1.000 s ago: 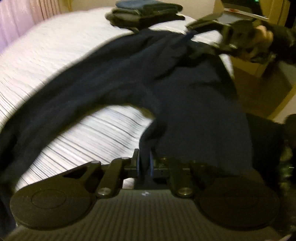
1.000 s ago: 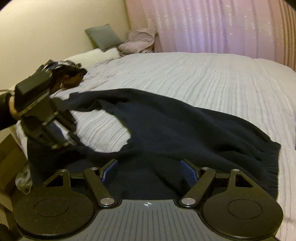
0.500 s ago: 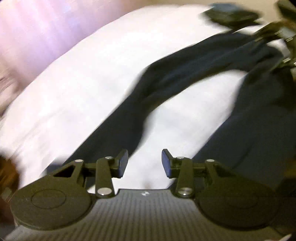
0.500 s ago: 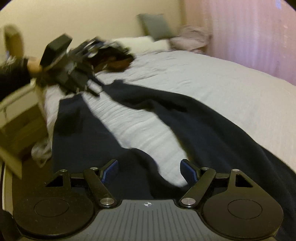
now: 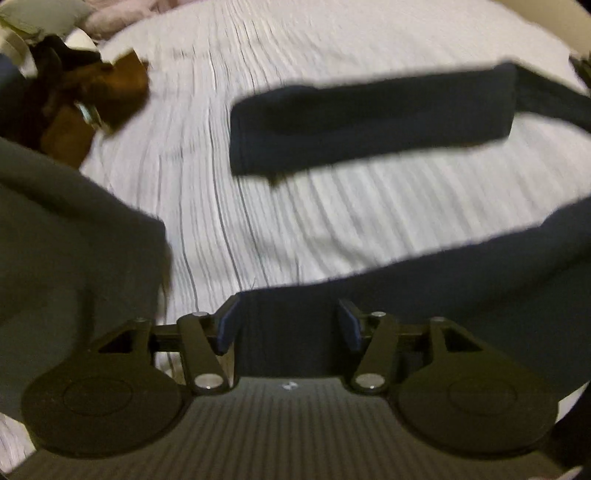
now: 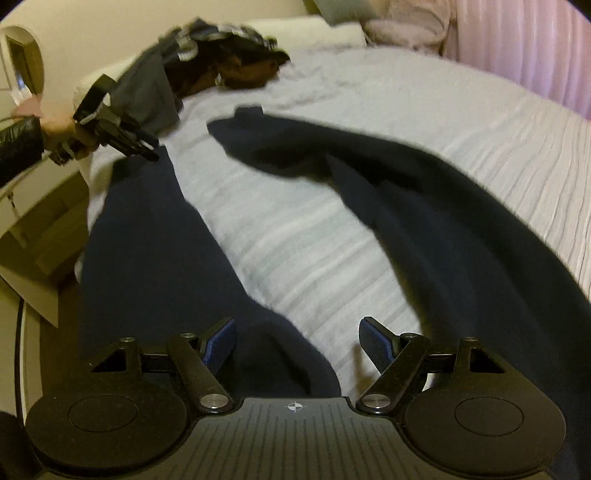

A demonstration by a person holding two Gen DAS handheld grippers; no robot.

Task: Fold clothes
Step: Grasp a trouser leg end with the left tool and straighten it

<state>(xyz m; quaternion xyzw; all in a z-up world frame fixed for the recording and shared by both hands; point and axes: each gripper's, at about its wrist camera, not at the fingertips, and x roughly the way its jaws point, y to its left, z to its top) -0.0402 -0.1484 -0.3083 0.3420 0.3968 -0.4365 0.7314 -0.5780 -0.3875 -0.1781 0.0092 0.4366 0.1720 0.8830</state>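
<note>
**Inspector:** Start with the biggest item.

**Onlooker:** The bed (image 6: 369,122), covered in a pale ribbed spread, fills most of both views. A pink curtain (image 6: 535,48) hangs beyond its far side.

**Inspector:** The garment?

**Onlooker:** A navy sweater (image 6: 461,229) lies spread across the bed. One sleeve (image 5: 369,122) rests flat on the spread, cuff end pointing toward the pile of unfolded clothes. Another part of the sweater runs along the near edge of the mattress and droops over it.

**Inspector:** That pile?

**Onlooker:** Dark, brown and grey clothes (image 6: 229,62) heaped by the pillow (image 6: 303,29) at the head of the bed. A grey piece (image 5: 66,251) from it sits close by the left gripper.

**Inspector:** Left gripper.

**Onlooker:** The left gripper (image 5: 288,325) has its fingers spread wide, with navy fabric lying between them but not pinched. From the right wrist view it sits at the sweater's far end by the bed edge, held by a hand (image 6: 61,127) in a black sleeve. Whether a fingertip touches the cloth there, I cannot tell; that view is blurred.

**Inspector:** Right gripper.

**Onlooker:** The right gripper (image 6: 297,341) is also parted wide, gripping nothing. A navy fold lies between the blue pads (image 6: 373,341), nearer the left-hand one.
</note>
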